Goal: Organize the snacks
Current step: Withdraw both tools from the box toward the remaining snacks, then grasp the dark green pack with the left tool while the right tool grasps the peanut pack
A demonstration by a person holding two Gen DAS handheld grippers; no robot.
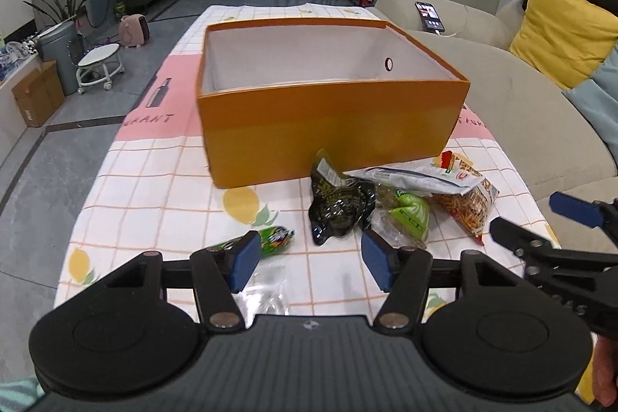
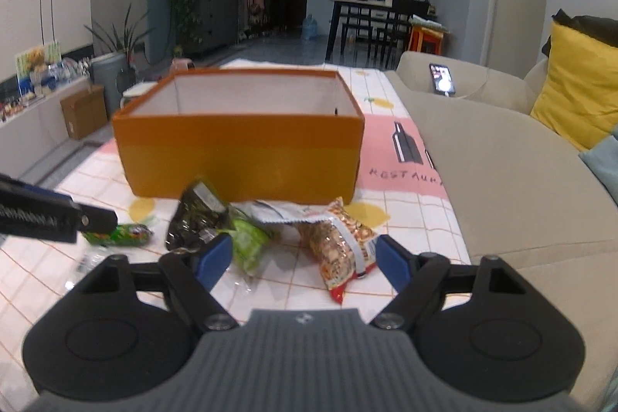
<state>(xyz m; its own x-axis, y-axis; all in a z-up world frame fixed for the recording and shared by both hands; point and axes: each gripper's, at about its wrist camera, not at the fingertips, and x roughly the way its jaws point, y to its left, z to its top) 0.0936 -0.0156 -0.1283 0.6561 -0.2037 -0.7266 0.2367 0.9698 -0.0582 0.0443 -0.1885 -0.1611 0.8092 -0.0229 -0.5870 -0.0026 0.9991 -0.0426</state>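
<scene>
— Snacks, where do they lie?
— On the table with the checked cloth, heaped just in front of the orange box: a dark green packet, a light green packet touching it, a white wrapper on top and a bag of peanuts on the sofa side. A small green sausage-shaped snack lies apart, near a clear plastic wrapper
— And the box?
— Open-topped, pale inside, nothing showing in it
— The left hand-held gripper?
— Jaws spread wide, nothing between them, above the cloth between the green snack and the dark packet
— The right hand-held gripper?
— Also wide, hovering over the heap, gripping nothing; the peanut bag sits just ahead of its jaws
</scene>
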